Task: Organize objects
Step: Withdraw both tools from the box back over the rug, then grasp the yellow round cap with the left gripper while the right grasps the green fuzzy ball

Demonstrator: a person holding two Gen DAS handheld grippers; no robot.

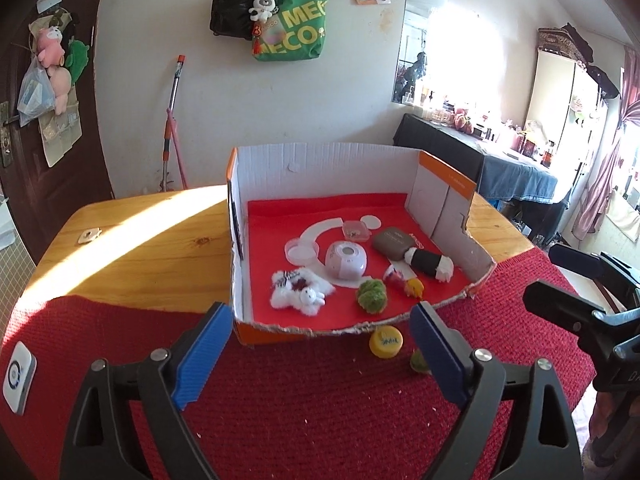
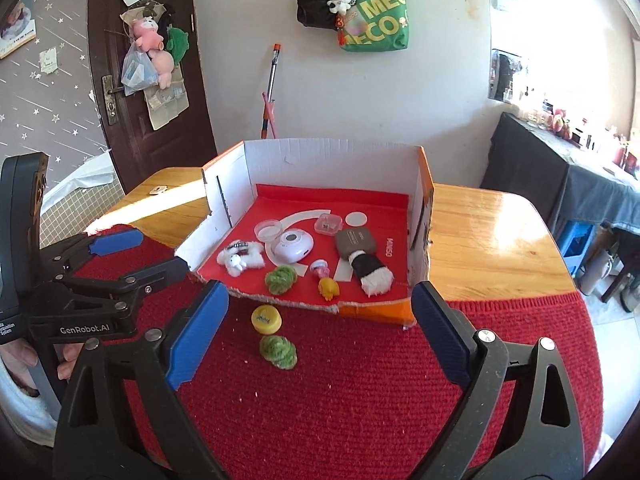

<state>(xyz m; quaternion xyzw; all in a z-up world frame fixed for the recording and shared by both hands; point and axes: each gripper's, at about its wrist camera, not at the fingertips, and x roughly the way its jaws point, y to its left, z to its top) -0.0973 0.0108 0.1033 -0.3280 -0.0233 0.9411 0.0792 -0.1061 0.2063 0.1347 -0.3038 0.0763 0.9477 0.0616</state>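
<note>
A cut-down cardboard box [image 1: 320, 164] with a red floor stands on the table and holds a white plush [image 1: 298, 290], a green fuzzy ball [image 1: 372, 290], a pink round device [image 1: 346, 260], a brown case [image 1: 392, 242] and a black-and-white plush [image 1: 430, 264]. In front of the box, on the red knitted mat [image 2: 360, 380], lie a yellow cap [image 2: 266, 319] and a second green fuzzy ball [image 2: 279, 350]. My left gripper [image 1: 320, 320] is open just before the box's torn front edge, holding nothing. My right gripper [image 2: 320, 296] is open too, with the cap and ball ahead and slightly left of it.
The wooden table [image 1: 160, 232] has a small white tag [image 1: 88, 236] at its far left. A white device [image 1: 18, 376] lies on the mat's left edge. A mop [image 1: 172, 120] leans on the wall behind. A dark dresser [image 1: 480, 152] stands at the right.
</note>
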